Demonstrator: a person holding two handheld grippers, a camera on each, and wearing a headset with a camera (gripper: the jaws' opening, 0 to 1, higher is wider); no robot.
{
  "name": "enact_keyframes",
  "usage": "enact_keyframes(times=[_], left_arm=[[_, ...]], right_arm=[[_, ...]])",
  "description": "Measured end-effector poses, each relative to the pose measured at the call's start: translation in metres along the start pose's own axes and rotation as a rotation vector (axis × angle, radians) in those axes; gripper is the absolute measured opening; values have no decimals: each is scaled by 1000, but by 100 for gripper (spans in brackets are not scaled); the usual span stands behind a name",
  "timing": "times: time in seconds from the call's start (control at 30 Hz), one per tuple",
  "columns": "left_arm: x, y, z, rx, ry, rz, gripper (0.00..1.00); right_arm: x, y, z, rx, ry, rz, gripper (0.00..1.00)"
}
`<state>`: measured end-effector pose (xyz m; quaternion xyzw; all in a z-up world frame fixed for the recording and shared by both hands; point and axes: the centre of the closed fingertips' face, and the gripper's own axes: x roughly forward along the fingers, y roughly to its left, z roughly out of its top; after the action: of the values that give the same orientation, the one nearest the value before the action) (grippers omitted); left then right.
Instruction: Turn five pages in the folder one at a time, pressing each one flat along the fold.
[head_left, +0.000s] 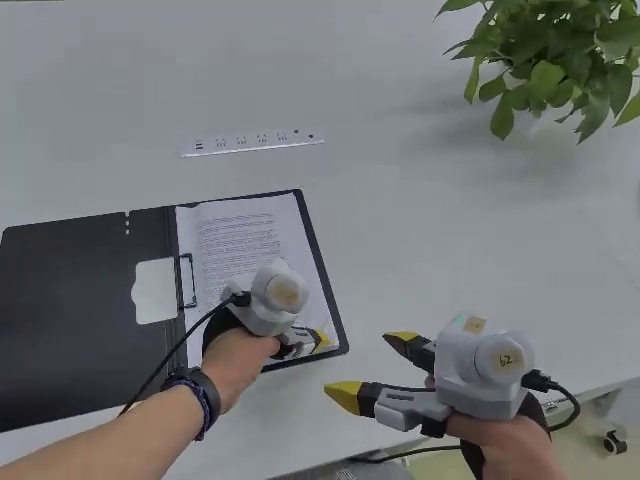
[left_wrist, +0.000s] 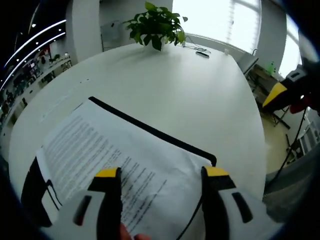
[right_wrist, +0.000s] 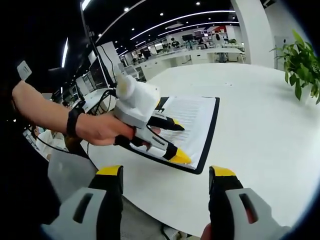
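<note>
My left gripper (left_wrist: 161, 172) is spread over the page (head_left: 245, 240) corner; my right gripper (head_left: 370, 367) is spread too, off the folder (head_left: 70, 300).
Folder lies open on the table (head_left: 450, 230); closing here I could pinch two sheets or crease the corner.

Digits like 72 on right gripper (head_left: 368, 366) cap, page (head_left: 245, 245) print unreadable

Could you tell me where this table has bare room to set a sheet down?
Free: the table stretch between folder and plant, and the band behind the power strip. Crowded: the near edge, with the left gripper over the folder's corner and the right gripper beside it.
</note>
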<state>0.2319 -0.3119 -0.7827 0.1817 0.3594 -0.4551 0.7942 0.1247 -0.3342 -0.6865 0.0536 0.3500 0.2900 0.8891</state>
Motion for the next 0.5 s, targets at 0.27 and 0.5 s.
enact_keyframes(times=[0.27, 0.5], left_arm=[[-1, 3, -1, 19, -5, 8, 62], [-4, 7, -2, -13, -30, 4, 57]], right_arm=[[10, -7, 1, 14, 10, 5, 66], [23, -16, 10, 13, 6, 13, 64]])
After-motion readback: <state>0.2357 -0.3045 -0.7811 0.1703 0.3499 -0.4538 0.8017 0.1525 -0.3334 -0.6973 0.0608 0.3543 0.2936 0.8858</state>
